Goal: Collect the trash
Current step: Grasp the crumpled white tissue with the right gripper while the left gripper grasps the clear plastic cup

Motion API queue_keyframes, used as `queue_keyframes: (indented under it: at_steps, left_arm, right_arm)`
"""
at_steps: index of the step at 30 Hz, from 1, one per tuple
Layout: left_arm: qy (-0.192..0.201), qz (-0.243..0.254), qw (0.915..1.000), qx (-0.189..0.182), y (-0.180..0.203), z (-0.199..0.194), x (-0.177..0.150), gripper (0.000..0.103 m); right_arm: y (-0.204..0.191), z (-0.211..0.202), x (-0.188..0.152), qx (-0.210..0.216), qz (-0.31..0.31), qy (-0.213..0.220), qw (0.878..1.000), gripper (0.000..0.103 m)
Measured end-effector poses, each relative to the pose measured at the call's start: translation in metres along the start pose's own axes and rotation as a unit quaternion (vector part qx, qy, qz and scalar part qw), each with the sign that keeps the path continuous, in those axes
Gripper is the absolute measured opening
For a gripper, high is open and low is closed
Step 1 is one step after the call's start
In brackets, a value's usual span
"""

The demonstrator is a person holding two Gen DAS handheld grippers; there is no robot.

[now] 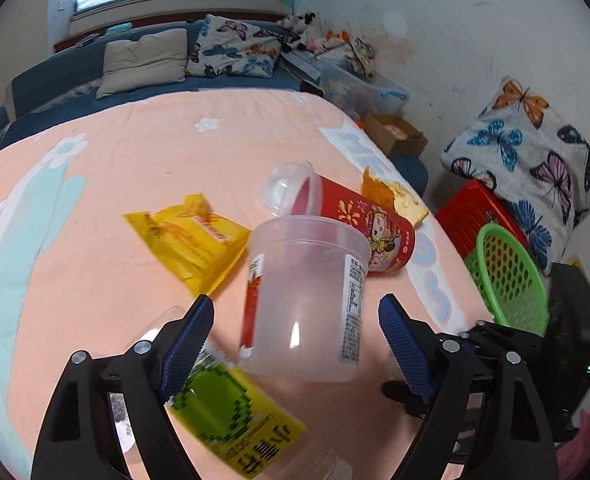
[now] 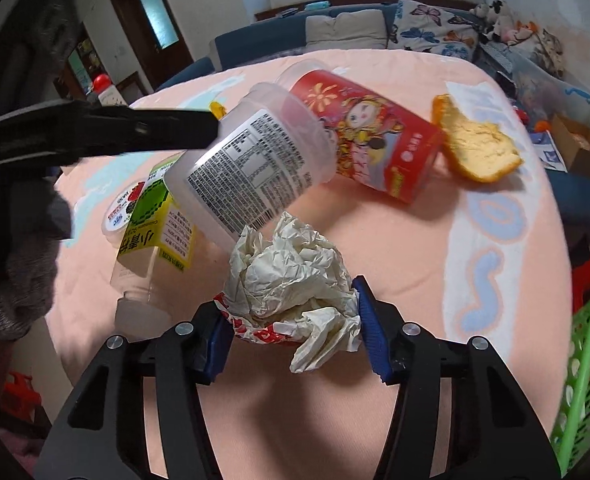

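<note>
Trash lies on a pink cloth-covered table (image 1: 135,168). A clear plastic cup (image 1: 307,304) lies between the blue pads of my open left gripper (image 1: 295,320), untouched by them; it also shows in the right wrist view (image 2: 247,168). Behind it lie a red cartoon cup (image 1: 367,224) with a domed lid, a yellow wrapper (image 1: 195,240) and an orange peel (image 1: 395,196). A clear bottle with a green-yellow label (image 1: 231,416) lies under the left finger. My right gripper (image 2: 291,320) is shut on a crumpled white paper wrapper (image 2: 295,280).
A green perforated basket (image 1: 507,276) stands off the table's right edge beside a red crate (image 1: 475,216); it also shows in the right wrist view (image 2: 587,360). A butterfly cushion, a cardboard box and a blue sofa lie beyond. The left gripper's arm (image 2: 95,132) crosses the right wrist view.
</note>
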State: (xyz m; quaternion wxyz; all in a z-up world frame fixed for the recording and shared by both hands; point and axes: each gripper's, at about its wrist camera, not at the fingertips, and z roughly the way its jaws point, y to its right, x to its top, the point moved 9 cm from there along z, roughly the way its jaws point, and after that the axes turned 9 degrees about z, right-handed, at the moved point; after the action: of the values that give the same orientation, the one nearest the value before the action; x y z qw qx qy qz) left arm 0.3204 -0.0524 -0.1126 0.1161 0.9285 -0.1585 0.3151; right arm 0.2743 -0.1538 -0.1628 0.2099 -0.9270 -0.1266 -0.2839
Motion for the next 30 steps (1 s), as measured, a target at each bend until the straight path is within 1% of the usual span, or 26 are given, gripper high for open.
queue_keyframes:
  at_steps: [3, 5, 12, 17, 22, 27, 30]
  left_arm:
    - [-0.014, 0.012, 0.9998, -0.004, 0.007, 0.012, 0.003, 0.082]
    - [-0.025, 0.019, 0.9995, -0.006, 0.010, 0.020, 0.005, 0.085]
    - [-0.064, 0.040, 0.9971, -0.007, 0.015, 0.046, 0.007, 0.085]
    - [-0.078, 0.045, 0.9960, -0.001, 0.015, 0.058, 0.005, 0.085]
    - [-0.083, 0.042, 0.9956, 0.005, 0.012, 0.063, 0.003, 0.079]
    - [-0.080, 0.043, 0.9959, 0.005, 0.012, 0.061, 0.003, 0.078]
    - [-0.077, 0.042, 0.9961, -0.001, 0.014, 0.056, 0.001, 0.078]
  right_arm:
    - [0.006, -0.011, -0.004, -0.001, 0.012, 0.006, 1.000, 0.056]
    - [0.009, -0.017, -0.005, -0.002, 0.018, 0.011, 1.000, 0.056]
    - [0.022, -0.032, -0.015, -0.011, 0.041, 0.017, 0.999, 0.056]
    - [0.031, -0.040, -0.022, -0.017, 0.055, 0.022, 0.998, 0.056]
    - [0.038, -0.046, -0.026, -0.022, 0.067, 0.025, 0.997, 0.056]
    - [0.043, -0.049, -0.029, -0.023, 0.075, 0.029, 0.996, 0.056]
    - [0.046, -0.054, -0.027, -0.024, 0.080, 0.036, 0.996, 0.056]
